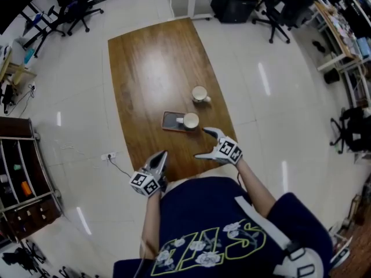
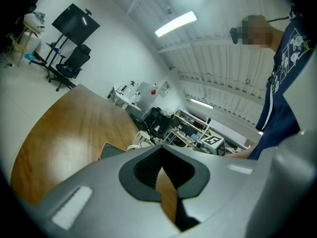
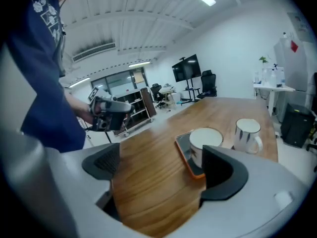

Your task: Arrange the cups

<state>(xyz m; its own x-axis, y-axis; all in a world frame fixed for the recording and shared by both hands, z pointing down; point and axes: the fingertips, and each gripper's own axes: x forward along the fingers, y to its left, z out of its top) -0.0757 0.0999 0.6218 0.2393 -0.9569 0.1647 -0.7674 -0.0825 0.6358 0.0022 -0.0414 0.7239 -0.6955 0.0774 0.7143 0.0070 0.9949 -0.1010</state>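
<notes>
1. Right gripper [image 1: 204, 143] gapes wide, empty, angled down toward the mug [image 1: 191, 120] on the orange-rimmed tray [image 1: 170, 121], likely lining up a grab.
2. Second mug [image 1: 200, 94] stands just beyond, on the bare table [image 1: 151, 62].
3. Left gripper [image 1: 160, 161], clamped together and empty, waits at the near edge.

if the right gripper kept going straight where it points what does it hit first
Probably the bare wooden table: the right gripper tilts down and only wood shows between its open jaws. The tray with a white cup lies beyond, off toward one jaw; depth is unclear.
</notes>
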